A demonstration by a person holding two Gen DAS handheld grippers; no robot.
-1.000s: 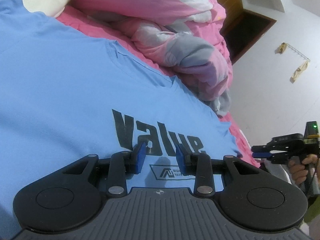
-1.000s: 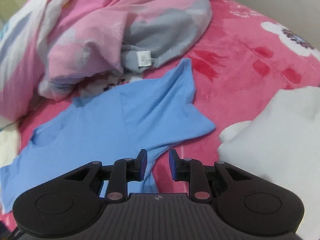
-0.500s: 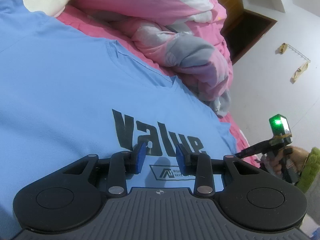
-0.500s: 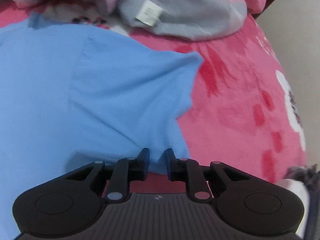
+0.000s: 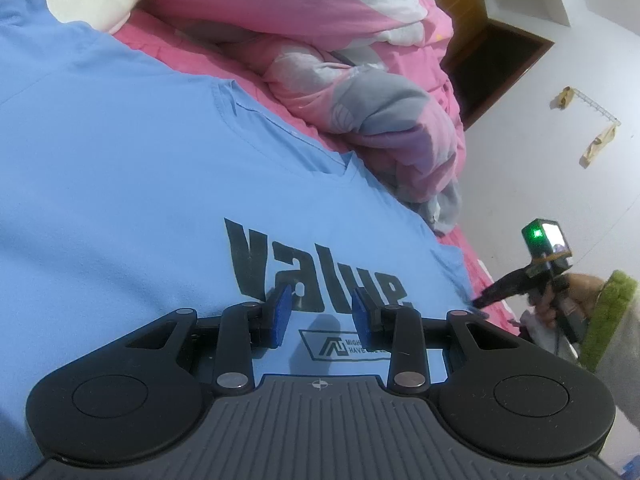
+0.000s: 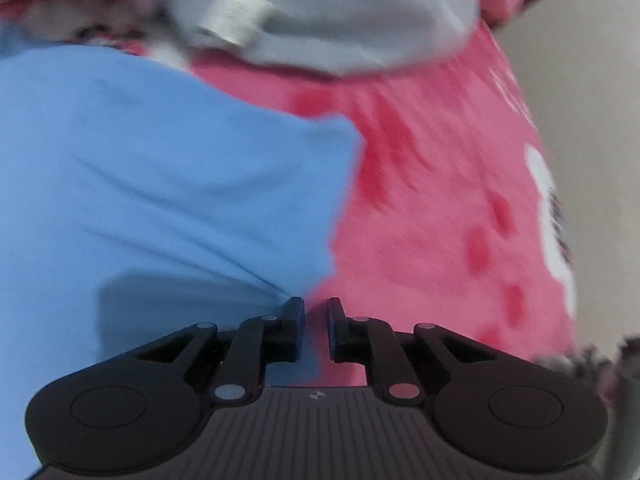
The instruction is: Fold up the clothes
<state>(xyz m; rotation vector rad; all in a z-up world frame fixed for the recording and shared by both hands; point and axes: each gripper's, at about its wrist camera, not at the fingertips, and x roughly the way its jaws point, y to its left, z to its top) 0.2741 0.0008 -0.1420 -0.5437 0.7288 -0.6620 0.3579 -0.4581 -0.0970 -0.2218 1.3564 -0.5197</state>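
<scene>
Blue T-shirt (image 5: 120, 160) lies flat; left claw (image 5: 320, 312) parted, right claw (image 6: 315, 320) closing at its edge.

My bed (image 6: 432, 216) wears a pink fleece cover; on it lie the blue T-shirt (image 5: 132, 184) and a bunched pink-grey quilt (image 5: 360, 92).

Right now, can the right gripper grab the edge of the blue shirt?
Probably yes. The right hand-held gripper sits right at the blue shirt edge on the pink blanket, jaws closing with the hem between them, and nothing blocks it.
</scene>
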